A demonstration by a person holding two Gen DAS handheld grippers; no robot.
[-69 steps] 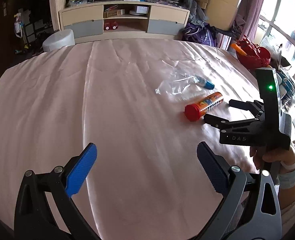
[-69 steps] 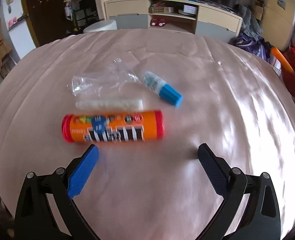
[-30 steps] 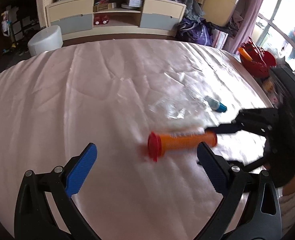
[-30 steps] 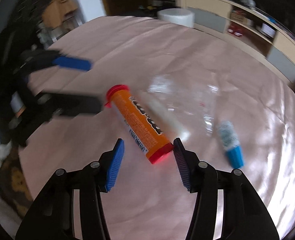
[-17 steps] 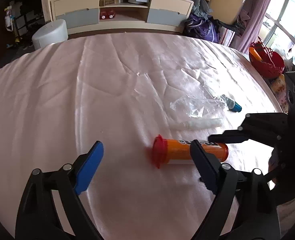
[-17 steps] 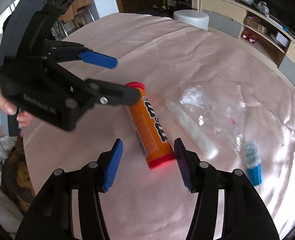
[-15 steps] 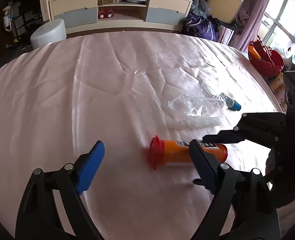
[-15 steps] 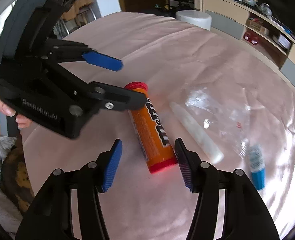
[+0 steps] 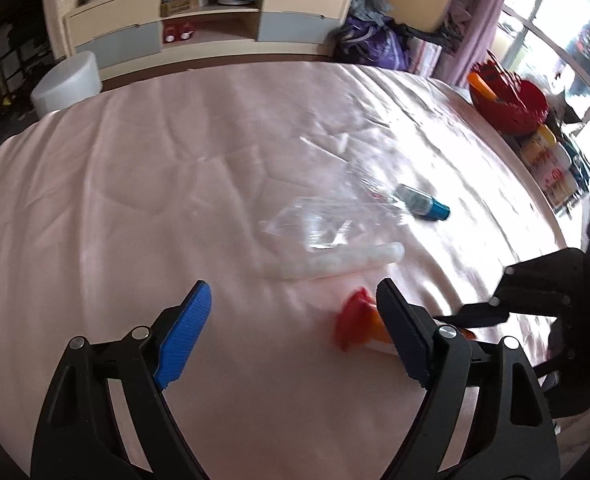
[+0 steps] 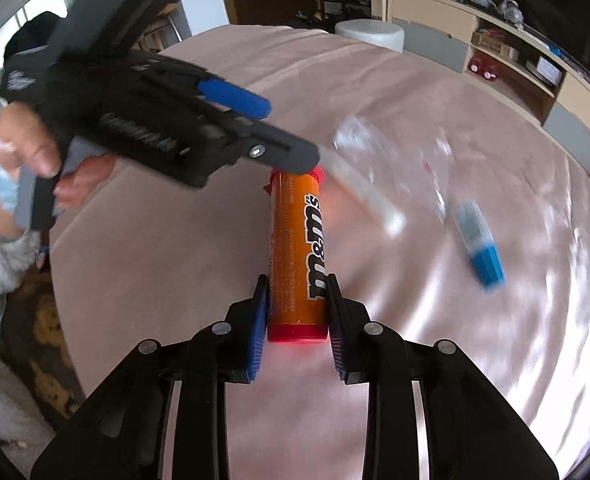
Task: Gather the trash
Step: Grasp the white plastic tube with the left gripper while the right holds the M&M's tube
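On the pink satin cloth (image 10: 435, 360), the closing right gripper (image 10: 297, 320) clamps the stiff, probably light, slick orange tube (image 10: 297, 248) near its end; the left gripper (image 9: 295, 340) gapes empty.

An orange candy tube (image 10: 298, 252) with red caps at both ends lay on the pink cloth at the centre of the right wrist frame, its long axis running up the picture, its near end pinched between two blue pads. In the left wrist frame only its blurred red cap (image 9: 354, 322) showed at lower right. Just right of it lay a slim translucent white tube (image 10: 365, 192), angled from upper left to lower right. A crumpled clear plastic wrapper (image 9: 327, 220), perhaps a bag, sat above that. Further right a small bottle with a blue cap (image 10: 478, 246) lay on its side, cap toward the lower right
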